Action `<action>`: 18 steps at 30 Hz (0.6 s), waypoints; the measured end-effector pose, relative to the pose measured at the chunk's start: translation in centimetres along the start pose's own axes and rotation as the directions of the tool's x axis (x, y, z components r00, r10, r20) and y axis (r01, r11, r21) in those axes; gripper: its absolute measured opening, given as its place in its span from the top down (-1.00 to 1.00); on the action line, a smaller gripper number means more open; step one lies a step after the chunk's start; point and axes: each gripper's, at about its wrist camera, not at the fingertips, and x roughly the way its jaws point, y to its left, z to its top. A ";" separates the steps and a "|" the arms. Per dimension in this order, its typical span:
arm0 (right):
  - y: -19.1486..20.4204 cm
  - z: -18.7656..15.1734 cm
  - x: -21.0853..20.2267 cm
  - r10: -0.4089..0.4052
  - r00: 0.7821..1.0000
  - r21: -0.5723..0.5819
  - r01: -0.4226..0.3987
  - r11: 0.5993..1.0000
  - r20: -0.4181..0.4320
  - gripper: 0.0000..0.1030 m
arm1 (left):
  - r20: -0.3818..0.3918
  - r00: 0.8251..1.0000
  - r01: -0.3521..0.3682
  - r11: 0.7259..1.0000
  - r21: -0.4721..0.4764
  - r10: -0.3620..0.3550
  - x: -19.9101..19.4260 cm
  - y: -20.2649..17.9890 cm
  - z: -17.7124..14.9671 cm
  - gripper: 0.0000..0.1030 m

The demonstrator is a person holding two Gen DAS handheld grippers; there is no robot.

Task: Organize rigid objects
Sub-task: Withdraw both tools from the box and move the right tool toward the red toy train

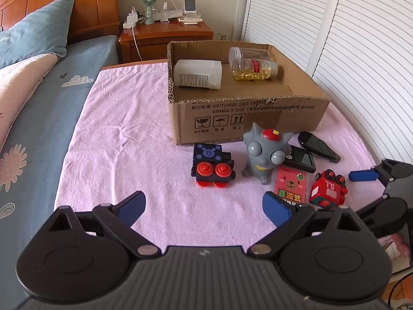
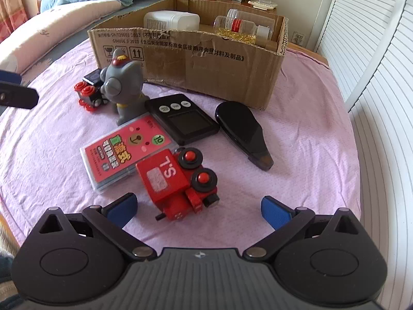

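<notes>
On a table under a pink cloth [image 1: 124, 129], beside a bed [image 1: 33, 118], the left gripper [image 1: 204, 206] tilts down toward the cloth with its blue pads spread wide and nothing between them. Ahead of it, from left to right, a black toy train [image 1: 211, 165] with red wheels faces the camera, a blue "B" on its roof; a grey big-eyed cat figure [image 1: 263, 152] stands upright just beside it; a pink card case [image 1: 290, 183] printed with a bear face and a green "10" lies flat, its long side running away from the camera toward a black timer [image 2: 183, 121] with three round buttons. A red toy train [image 2: 178, 180] marked "S.L" lies tipped on its side against the card case, its wheels turned to the right. Farther right a black teardrop-shaped gadget [image 2: 242, 131] lies flat, its narrow end pointing toward the camera. Behind them all sits an open cardboard box [image 1: 258, 118] with printed Chinese text and handling symbols; inside it lie a white bottle [image 1: 198, 73] and two clear jars [image 1: 254, 68] on their sides, one filled with yellow capsules. The right gripper [image 2: 200, 209] angles steeply down, spread wide on either side of the red toy train and not touching it.
</notes>
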 end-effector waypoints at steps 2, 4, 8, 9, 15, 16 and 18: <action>-0.6 0.1 0.2 -0.032 0.999 0.023 0.032 0.999 0.016 -1.00 | -0.005 1.000 0.000 1.000 0.001 0.000 0.1 0.0 0.0 -0.88; -1.4 0.1 0.3 -0.052 0.999 0.060 0.051 0.997 0.017 -1.00 | -0.011 1.000 -0.001 1.000 0.004 0.001 0.4 -0.1 0.1 -0.88; -2.1 -0.4 0.3 -0.033 0.999 0.079 0.029 0.996 0.043 -1.00 | -0.022 1.000 -0.006 1.000 0.011 0.006 1.3 -0.1 0.4 -0.88; -2.1 -0.6 0.3 -0.034 0.998 0.079 0.029 0.996 0.051 -1.00 | -0.025 1.000 -0.005 1.000 0.010 0.005 1.7 -0.1 0.6 -0.88; -2.2 -1.0 0.0 -0.034 0.997 0.079 0.029 0.996 0.068 -1.00 | -0.022 1.000 0.006 1.000 0.026 -0.006 4.2 -0.7 1.2 -0.88; -2.1 -1.1 0.0 -0.033 0.997 0.077 0.028 0.997 0.071 -1.00 | -0.020 1.000 0.005 0.999 0.034 -0.004 4.7 -0.8 1.2 -0.88; -2.1 -0.9 0.1 -0.031 0.997 0.074 0.026 0.997 0.074 -1.00 | -0.030 1.000 -0.004 0.999 0.043 0.005 5.8 -1.1 1.3 -0.88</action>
